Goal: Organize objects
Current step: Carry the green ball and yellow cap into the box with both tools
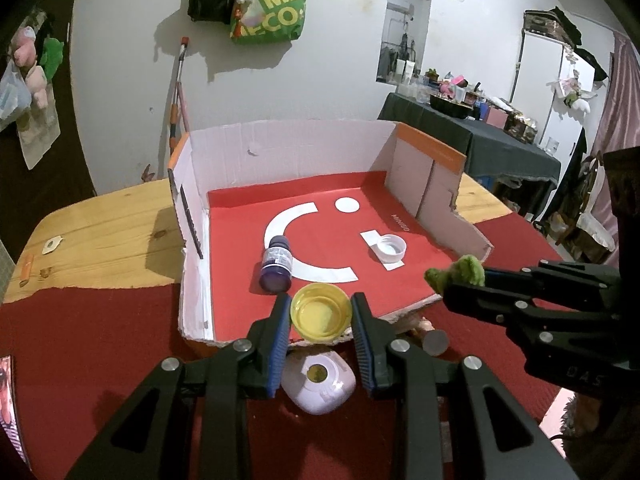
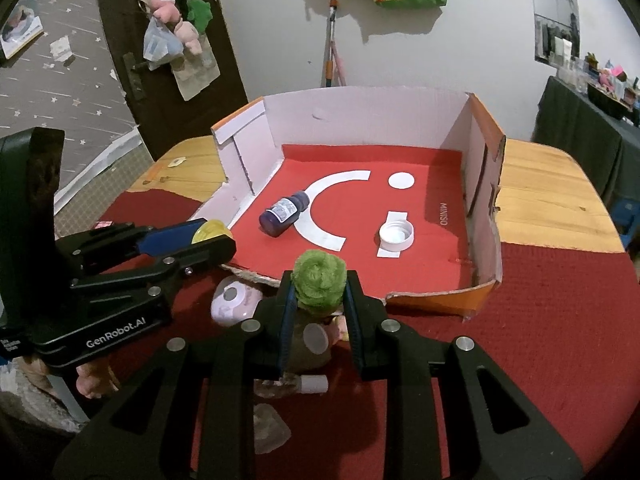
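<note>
The left hand-held gripper (image 1: 321,316) is clamped on a yellow cap (image 1: 321,311), held just above the torn near edge of the cardboard box (image 1: 288,148). The right hand-held gripper (image 2: 318,294) is clamped on a green-haired figure (image 2: 319,280) beside that edge. Inside the box lie a purple bottle (image 1: 276,264) on its side and a white cap (image 1: 390,248). A pale rounded container (image 1: 320,384) rests on the red-clothed desk (image 1: 92,344).

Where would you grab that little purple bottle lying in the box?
Around its middle, across the labelled body. The purple bottle lies on its side on the red floor of the cardboard box, so coming from above with the fingers on either side of the round body looks best; the nearby left wall crowds a sideways approach.
</note>
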Tool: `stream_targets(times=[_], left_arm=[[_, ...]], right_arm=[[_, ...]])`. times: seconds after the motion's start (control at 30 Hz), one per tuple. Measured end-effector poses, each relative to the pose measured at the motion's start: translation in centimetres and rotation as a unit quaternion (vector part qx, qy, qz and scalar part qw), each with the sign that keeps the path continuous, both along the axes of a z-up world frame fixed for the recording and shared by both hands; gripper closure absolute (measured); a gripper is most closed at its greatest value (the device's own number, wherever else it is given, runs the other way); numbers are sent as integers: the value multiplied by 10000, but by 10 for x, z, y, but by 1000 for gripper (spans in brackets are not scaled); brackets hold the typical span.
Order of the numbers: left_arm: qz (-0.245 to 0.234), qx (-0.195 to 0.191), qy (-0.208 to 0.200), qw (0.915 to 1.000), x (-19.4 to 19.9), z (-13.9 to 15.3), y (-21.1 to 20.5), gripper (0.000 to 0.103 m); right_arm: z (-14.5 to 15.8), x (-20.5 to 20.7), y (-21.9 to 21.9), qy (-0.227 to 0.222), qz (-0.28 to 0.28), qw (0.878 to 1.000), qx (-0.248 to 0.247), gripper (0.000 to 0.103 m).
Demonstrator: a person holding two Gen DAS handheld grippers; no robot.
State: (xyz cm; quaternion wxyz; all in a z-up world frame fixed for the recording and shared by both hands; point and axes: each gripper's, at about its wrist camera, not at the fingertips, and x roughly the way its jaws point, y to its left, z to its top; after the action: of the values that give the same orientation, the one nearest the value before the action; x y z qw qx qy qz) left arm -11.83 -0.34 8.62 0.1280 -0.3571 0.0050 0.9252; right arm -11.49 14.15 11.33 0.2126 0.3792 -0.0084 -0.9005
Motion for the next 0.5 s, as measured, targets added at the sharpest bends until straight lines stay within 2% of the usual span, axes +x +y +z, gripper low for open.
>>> stream_targets(times=[0.5], left_arm=[[25, -35, -381, 9993, -29, -17, -2, 71]], right_arm=[[-16, -29, -3, -285, -40, 9994, 195, 81]])
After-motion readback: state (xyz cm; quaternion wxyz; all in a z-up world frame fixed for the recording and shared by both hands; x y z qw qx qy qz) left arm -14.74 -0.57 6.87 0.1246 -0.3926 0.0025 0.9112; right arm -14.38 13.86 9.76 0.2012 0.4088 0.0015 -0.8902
